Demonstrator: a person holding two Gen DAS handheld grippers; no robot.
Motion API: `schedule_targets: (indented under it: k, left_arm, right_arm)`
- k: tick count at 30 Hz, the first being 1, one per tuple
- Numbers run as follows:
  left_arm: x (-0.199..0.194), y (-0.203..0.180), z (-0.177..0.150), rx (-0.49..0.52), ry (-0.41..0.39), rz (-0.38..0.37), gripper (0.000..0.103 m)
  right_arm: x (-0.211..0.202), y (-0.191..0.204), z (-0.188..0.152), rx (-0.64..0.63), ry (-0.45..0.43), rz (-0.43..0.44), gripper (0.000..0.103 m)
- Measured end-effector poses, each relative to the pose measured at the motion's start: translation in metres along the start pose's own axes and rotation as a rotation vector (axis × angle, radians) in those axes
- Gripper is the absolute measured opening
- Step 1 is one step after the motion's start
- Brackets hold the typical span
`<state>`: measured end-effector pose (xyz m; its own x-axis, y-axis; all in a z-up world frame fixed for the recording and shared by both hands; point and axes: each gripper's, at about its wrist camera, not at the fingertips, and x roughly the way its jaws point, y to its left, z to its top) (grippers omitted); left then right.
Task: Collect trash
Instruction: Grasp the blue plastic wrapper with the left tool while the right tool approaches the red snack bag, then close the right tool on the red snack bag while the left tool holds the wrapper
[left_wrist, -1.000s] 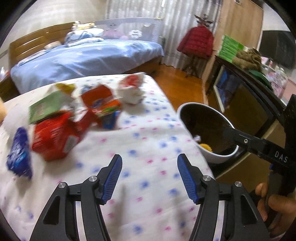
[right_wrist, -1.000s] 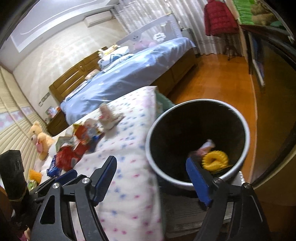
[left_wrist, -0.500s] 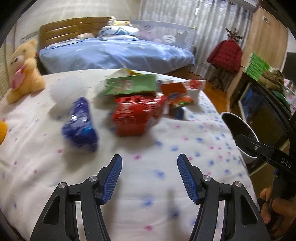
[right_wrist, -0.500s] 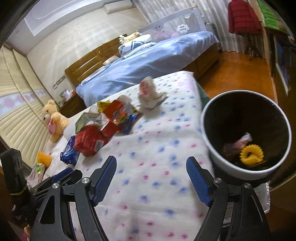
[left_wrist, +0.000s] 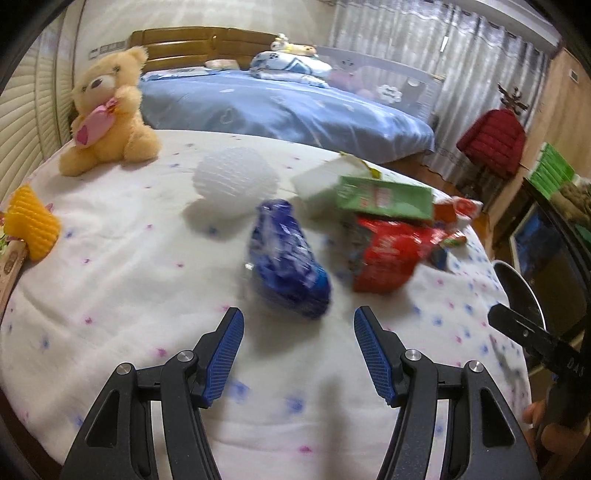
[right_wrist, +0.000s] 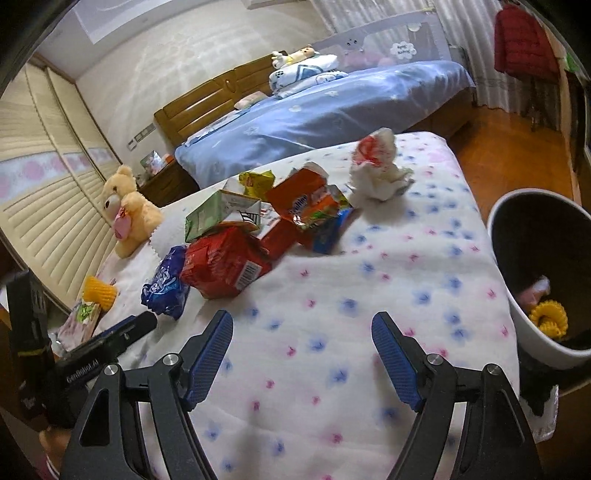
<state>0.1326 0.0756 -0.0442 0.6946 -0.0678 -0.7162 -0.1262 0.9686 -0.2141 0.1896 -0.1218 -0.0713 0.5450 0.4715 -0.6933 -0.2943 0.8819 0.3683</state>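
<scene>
Trash lies on a white flowered blanket. A blue wrapper sits just beyond my open left gripper, nothing between its jaws. Beside it lie a red packet, a green carton, an orange wrapper and a crumpled white tissue. My right gripper hovers open over bare blanket, short of the pile. The white bin stands at the bed's right edge with yellow trash inside.
A teddy bear sits at the far left of the blanket. White foam netting and yellow foam netting lie nearby. A blue bed is behind; wooden floor and a dark cabinet to the right.
Both grippers have swung left, away from the bin and toward the trash pile. The blue wrapper now lies right ahead of the left gripper; the bin has slid to the right edge of both views.
</scene>
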Motion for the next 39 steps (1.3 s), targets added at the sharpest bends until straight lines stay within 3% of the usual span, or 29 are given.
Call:
schedule_targets:
  k: [11,20,21,23,25,27,33,39]
  left_arm:
    - [0.029,0.003,0.018,-0.019,0.020,-0.030,0.063]
    - [0.048,-0.005,0.025,0.009,0.027,-0.014,0.059]
    - [0.049,-0.006,0.025,0.014,0.026,-0.012,0.051]
    - [0.052,-0.008,0.025,0.029,0.027,-0.018,0.047]
    - [0.051,-0.009,0.024,0.038,0.019,-0.023,0.039]
    - [0.049,-0.010,0.022,0.044,0.013,-0.024,0.035]
    - [0.038,-0.012,0.012,0.050,-0.002,-0.033,0.030]
    - [0.018,-0.011,0.002,0.066,-0.032,-0.035,0.029]
  right_arm:
    - [0.037,-0.009,0.033,-0.023,0.005,-0.051,0.079]
    - [0.067,-0.018,0.054,0.013,0.022,-0.030,0.077]
    - [0.067,-0.018,0.055,0.013,0.018,-0.030,0.072]
    - [0.069,-0.017,0.057,0.009,0.017,-0.033,0.052]
    - [0.071,-0.019,0.056,0.011,0.025,-0.032,0.018]
    - [0.070,-0.021,0.054,0.009,0.037,-0.031,0.002]
    - [0.054,-0.020,0.047,0.001,0.009,-0.027,0.000]
    - [0.044,-0.014,0.045,0.043,0.026,0.041,0.018]
